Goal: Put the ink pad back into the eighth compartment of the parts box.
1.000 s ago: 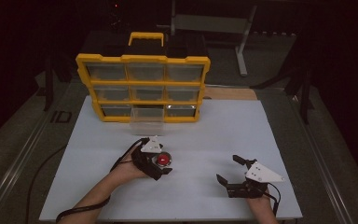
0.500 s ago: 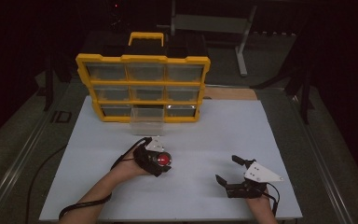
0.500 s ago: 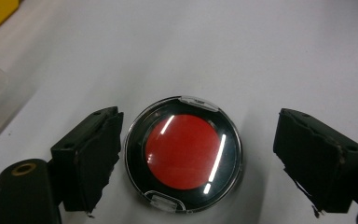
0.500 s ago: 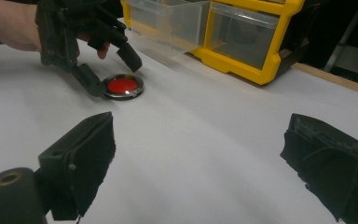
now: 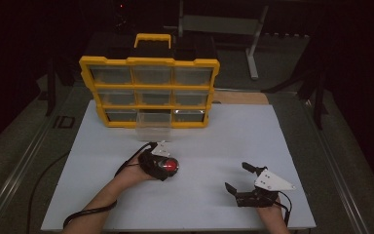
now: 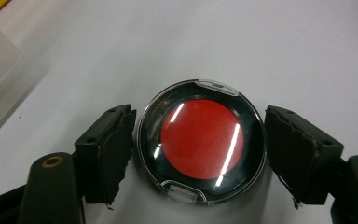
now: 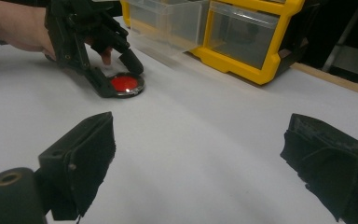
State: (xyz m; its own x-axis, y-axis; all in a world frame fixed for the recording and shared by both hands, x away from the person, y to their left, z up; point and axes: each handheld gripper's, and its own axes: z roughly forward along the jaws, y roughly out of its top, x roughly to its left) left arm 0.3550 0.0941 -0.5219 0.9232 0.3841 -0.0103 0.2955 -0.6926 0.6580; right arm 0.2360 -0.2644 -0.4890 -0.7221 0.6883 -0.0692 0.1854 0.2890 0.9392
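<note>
The round compact (image 6: 201, 142), a clear-lidded disc with a red centre, lies flat on the white desk (image 5: 282, 141) just in front of the yellow organizer (image 5: 148, 90), a little to the near side of the clear drawer (image 5: 153, 126) that sticks out from the organizer's bottom row. My left gripper (image 6: 199, 158) straddles it: the jaws have just been closing in with the compact between them. In the left gripper view one pad (image 6: 116, 147) sits right at the compact's rim and the other (image 6: 291, 149) stands just beside the opposite edge; I cannot tell whether either pad actually presses on it. In the right gripper view the compact (image 7: 126, 84) rests on the desk with my left gripper's black fingers angled down on both sides of it. My right gripper (image 5: 246, 180) hovers well apart from the organizer, near the desk's front edge, with its jaws spread wide and nothing between them. The organizer's drawers look translucent and its black handle (image 5: 153, 39) stands on top.
</note>
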